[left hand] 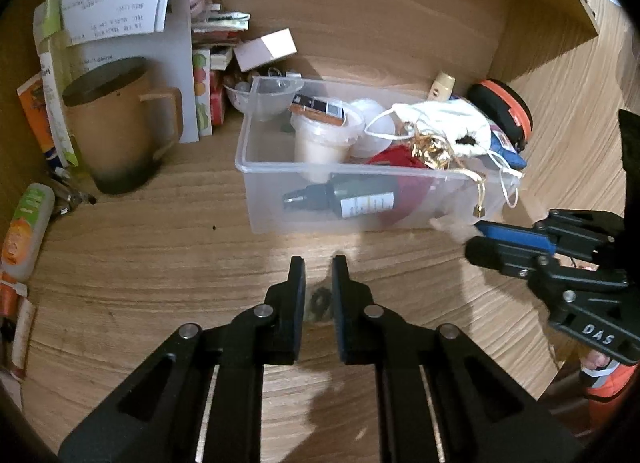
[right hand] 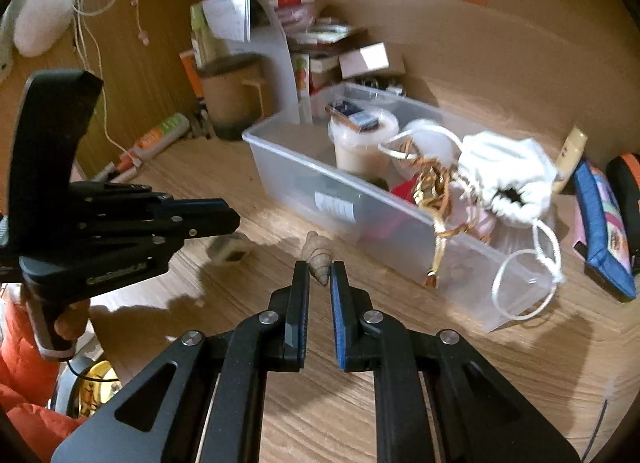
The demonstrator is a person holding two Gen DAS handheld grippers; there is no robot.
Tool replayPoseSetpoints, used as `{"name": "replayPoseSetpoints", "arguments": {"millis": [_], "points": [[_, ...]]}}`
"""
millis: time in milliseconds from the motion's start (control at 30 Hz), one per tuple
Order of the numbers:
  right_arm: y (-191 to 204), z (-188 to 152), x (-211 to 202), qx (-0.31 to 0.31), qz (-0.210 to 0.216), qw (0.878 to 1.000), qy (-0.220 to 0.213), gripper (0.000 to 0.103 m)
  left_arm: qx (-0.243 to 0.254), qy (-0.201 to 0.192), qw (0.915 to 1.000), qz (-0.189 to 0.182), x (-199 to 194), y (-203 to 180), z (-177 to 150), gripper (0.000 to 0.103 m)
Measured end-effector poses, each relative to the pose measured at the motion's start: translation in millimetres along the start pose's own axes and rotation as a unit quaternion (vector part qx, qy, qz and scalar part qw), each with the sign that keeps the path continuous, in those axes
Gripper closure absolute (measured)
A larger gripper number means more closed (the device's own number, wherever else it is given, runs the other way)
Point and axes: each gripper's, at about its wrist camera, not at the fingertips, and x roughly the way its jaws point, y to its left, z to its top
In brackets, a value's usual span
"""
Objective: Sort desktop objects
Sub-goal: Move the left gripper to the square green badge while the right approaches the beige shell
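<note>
A clear plastic bin (left hand: 256, 171) (right hand: 280, 167) on the wooden desk holds a dark bottle (left hand: 344, 199), a lidded cup (left hand: 320, 135), a white drawstring pouch (left hand: 452, 123) (right hand: 504, 171) and gold ribbon (right hand: 432, 183). My right gripper (right hand: 319, 269) is shut on a tan spiral seashell (right hand: 318, 259), held low in front of the bin; it shows at the right in the left wrist view (left hand: 472, 239). My left gripper (left hand: 319, 263) is shut on a small dark object (left hand: 319, 305), seen blurred in the right wrist view (right hand: 230, 253), where the gripper (right hand: 236, 217) shows at left.
A brown mug (left hand: 120, 123) stands left of the bin, with papers, cartons and boxes behind it. A tube (left hand: 26, 231) and pens lie at the far left. A black and orange case (left hand: 508, 111) and a blue pouch (right hand: 600, 227) sit right of the bin.
</note>
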Motion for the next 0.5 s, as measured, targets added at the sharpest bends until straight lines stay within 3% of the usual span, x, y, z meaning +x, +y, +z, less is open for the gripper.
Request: {"name": "replayPoseSetpoints", "arguments": {"millis": [300,500], "points": [[-7.6,3.5,-14.6,0.008,0.002,1.000,-0.019,0.094,-0.007,0.032,0.9991,-0.026,10.8,3.1,-3.6,0.089],[-14.5,-0.7,-12.4,0.018,0.003,1.000,-0.015,0.094,0.031,0.051,0.9976,-0.036,29.2,-24.8,-10.5,0.070]]}}
